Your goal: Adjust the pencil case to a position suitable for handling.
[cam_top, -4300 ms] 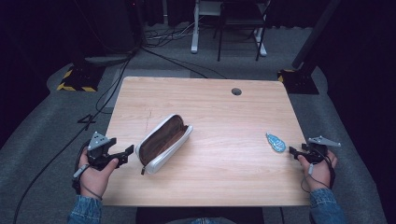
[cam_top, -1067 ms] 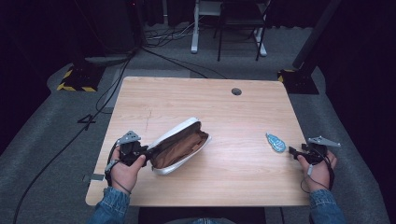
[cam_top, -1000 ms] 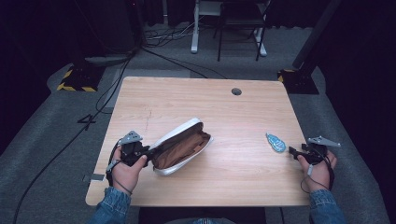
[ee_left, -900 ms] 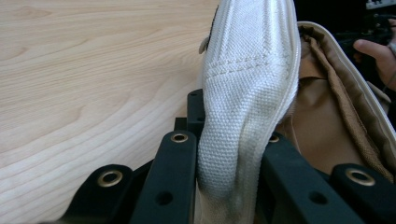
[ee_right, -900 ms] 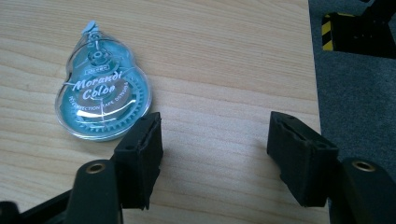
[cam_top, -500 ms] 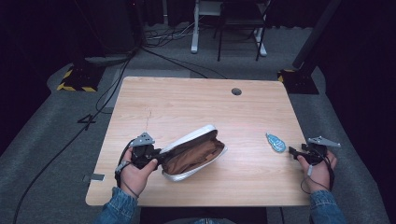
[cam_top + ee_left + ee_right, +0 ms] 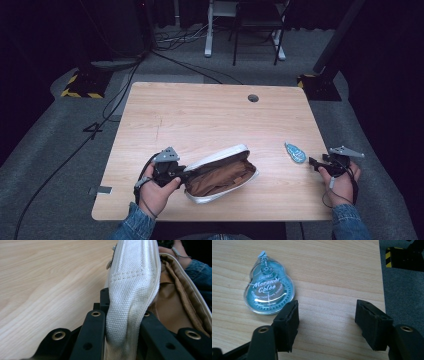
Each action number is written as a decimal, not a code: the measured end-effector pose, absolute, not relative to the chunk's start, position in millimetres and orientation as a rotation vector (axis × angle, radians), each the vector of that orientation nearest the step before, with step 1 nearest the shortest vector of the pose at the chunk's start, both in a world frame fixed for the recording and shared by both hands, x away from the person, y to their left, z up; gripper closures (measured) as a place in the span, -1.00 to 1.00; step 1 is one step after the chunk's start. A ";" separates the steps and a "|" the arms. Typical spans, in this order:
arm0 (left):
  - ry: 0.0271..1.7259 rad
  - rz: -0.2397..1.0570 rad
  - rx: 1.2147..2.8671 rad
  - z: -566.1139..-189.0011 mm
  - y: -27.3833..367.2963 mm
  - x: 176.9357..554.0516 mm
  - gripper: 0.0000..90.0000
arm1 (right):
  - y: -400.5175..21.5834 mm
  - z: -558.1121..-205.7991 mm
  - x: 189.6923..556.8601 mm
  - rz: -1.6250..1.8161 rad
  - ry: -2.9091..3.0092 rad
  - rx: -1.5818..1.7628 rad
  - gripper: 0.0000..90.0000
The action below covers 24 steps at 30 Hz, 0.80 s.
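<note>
Clamped jaws of the left gripper (image 7: 181,173) pinch the white wall of an open, brown-lined pouch (image 7: 222,174) near the table's (image 7: 210,117) front edge, apparently dragging it rightward. Farther right, a teal correction tape (image 7: 295,152) lies flat. Beside it, the right gripper (image 7: 312,162) waits, jaws apart and empty; grasping the tape likely comes next.
</note>
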<state>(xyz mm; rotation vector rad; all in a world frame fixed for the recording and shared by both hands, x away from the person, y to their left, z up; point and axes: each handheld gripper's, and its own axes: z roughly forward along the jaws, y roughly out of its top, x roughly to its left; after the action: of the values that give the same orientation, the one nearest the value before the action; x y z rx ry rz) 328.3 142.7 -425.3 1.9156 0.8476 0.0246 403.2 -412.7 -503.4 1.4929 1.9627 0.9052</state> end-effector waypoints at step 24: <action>0.722 -0.140 1.988 -436.0 98.8 317.3 0.84 | -412.6 -503.4 403.2 0.907 1.965 1.491 -0.20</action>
<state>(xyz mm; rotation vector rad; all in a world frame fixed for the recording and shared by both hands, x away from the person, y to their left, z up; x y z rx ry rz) 317.3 98.8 -436.0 1.9882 0.7218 -0.1405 403.2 -412.6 -503.4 1.4909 1.9653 0.9069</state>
